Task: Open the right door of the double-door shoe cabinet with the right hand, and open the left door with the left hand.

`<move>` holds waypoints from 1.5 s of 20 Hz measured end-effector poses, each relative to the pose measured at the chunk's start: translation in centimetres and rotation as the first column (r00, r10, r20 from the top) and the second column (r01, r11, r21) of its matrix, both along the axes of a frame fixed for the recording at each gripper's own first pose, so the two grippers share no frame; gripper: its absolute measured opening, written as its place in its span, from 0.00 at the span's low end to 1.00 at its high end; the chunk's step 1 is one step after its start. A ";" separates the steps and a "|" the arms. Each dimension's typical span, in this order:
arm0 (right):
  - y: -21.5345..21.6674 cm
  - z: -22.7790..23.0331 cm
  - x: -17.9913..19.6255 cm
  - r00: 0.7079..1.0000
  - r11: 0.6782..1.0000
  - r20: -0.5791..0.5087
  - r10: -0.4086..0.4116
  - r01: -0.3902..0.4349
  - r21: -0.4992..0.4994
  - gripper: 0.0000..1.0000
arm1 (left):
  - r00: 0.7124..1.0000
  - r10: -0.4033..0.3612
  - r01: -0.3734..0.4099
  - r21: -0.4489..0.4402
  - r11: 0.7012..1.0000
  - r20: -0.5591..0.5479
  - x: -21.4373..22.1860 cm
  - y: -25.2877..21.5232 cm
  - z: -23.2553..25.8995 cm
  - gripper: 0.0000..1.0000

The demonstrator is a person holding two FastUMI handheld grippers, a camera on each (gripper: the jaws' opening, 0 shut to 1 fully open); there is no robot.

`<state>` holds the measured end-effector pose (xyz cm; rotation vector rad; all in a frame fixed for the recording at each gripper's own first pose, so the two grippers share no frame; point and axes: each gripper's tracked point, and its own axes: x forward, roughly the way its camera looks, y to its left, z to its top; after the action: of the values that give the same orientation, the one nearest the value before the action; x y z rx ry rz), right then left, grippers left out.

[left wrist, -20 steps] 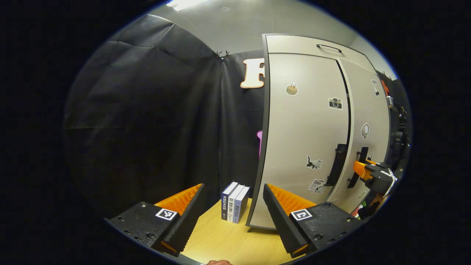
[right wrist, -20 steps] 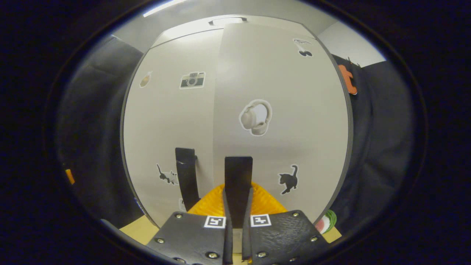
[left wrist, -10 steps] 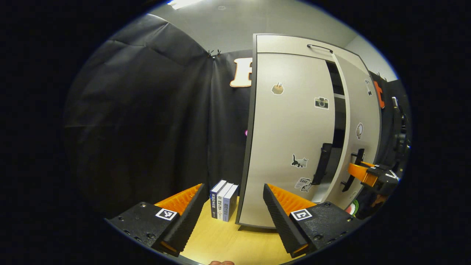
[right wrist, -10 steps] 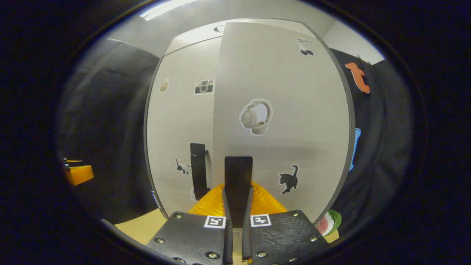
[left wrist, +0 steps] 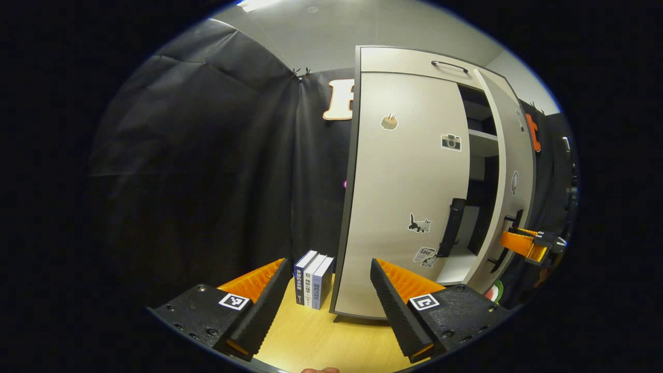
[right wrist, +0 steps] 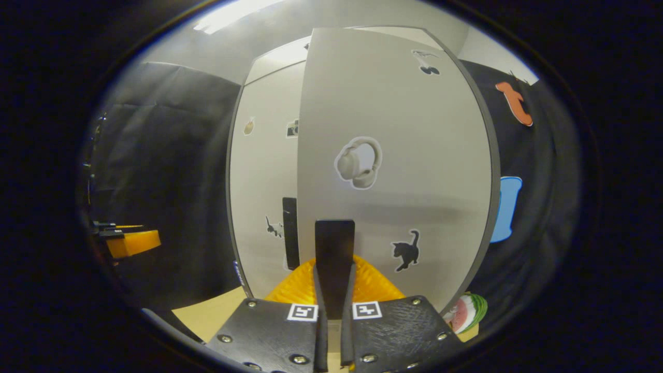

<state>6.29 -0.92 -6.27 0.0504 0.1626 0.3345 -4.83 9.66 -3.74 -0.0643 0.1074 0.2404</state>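
Observation:
The pale grey shoe cabinet stands on a wooden table. Its left door (left wrist: 409, 197) is closed, with a black upright handle (left wrist: 451, 225). The right door (left wrist: 510, 176) stands partly swung out, and inner shelves (left wrist: 481, 150) show through the gap. My left gripper (left wrist: 328, 264) is open and holds nothing, low and left of the cabinet front. My right gripper (right wrist: 334, 272) is shut on the right door's black handle (right wrist: 334, 243); the right door (right wrist: 404, 129) faces it. In the left gripper view the right gripper (left wrist: 523, 243) sits at that door's edge.
Three books (left wrist: 313, 280) stand upright on the wooden table (left wrist: 321, 342), just left of the cabinet. Black cloth walls close in behind and on both sides. A watermelon-patterned object (right wrist: 469, 311) lies low by the right door. My left gripper (right wrist: 132, 242) shows far left.
The right door has swung farther out with my right gripper on its handle, widening the gap until the shelves show. My left gripper stays open and has hardly moved.

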 end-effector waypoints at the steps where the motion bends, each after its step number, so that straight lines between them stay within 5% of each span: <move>1: -0.2 0.1 -0.5 1.000 1.000 -0.001 0.006 -0.006 0.001 0.10 | 1.000 -0.005 0.005 0.000 1.000 -0.001 0.1 -0.2 0.0 0.96; 13: -3.2 0.6 -4.2 0.998 0.998 -0.022 0.057 -0.057 0.035 0.10 | 0.995 -0.093 0.093 -0.016 0.996 -0.027 1.4 -3.3 -1.1 0.97; 30: -7.9 1.1 -7.7 0.994 0.993 -0.016 -0.111 0.112 0.030 0.10 | 0.972 -0.225 0.223 -0.031 0.974 -0.069 2.4 -7.3 -2.9 0.97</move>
<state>-1.40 -8.80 -5.16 0.0919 0.1687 0.2252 -2.41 2.38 -6.65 -0.0662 0.1880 0.0159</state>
